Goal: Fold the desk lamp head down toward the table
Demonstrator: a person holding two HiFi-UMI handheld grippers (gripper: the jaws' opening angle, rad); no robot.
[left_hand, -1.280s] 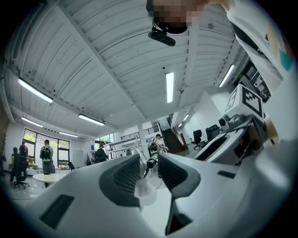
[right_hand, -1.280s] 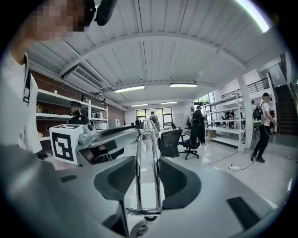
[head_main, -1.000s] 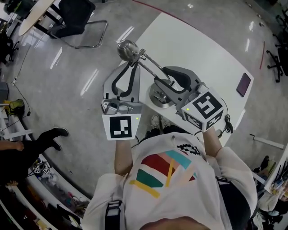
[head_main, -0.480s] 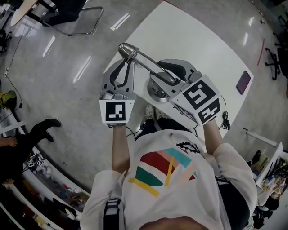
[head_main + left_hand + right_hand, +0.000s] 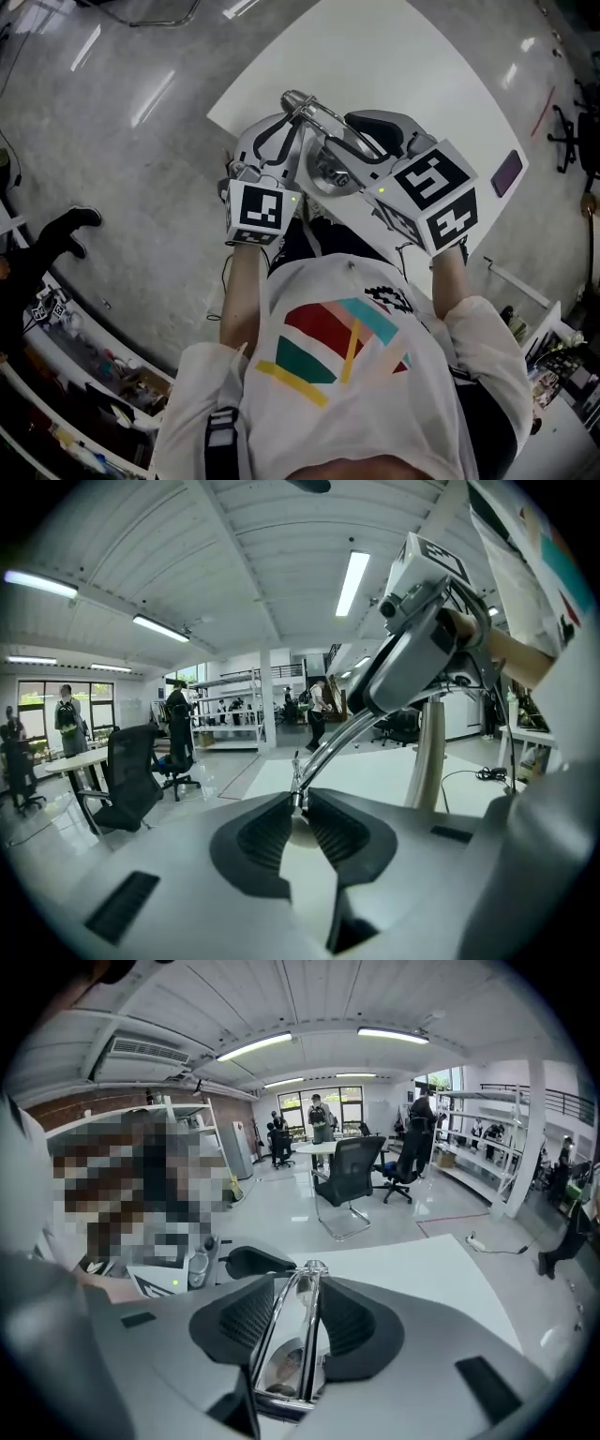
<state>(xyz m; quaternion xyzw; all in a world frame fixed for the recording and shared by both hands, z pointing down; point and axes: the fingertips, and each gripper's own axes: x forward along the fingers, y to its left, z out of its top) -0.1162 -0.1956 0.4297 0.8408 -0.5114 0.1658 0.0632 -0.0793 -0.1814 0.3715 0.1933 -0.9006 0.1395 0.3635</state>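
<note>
A chrome desk lamp stands on the white table (image 5: 394, 56), its round base (image 5: 323, 176) near the table's close edge. My left gripper (image 5: 284, 127) is shut on the lamp's head end (image 5: 296, 97). In the left gripper view its pads (image 5: 272, 832) pinch the chrome tip, and the lamp arm (image 5: 342, 742) rises to the right. My right gripper (image 5: 361, 141) is shut on the lamp arm just above the base. The right gripper view shows the arm's two chrome rods (image 5: 305, 1326) pressed between that gripper's pads (image 5: 342, 1321). The lamp arm lies low over the table.
A dark phone (image 5: 507, 174) lies at the table's right edge. A black cable (image 5: 483, 773) trails on the table behind the lamp post. Office chairs (image 5: 352, 1185), shelving and standing people are farther off on the grey floor. A person's shoe (image 5: 67, 225) is at the left.
Both grippers have come down with the lamp. The head end has dropped and its arm now lies flatter, close over the base. The left gripper has rolled.
</note>
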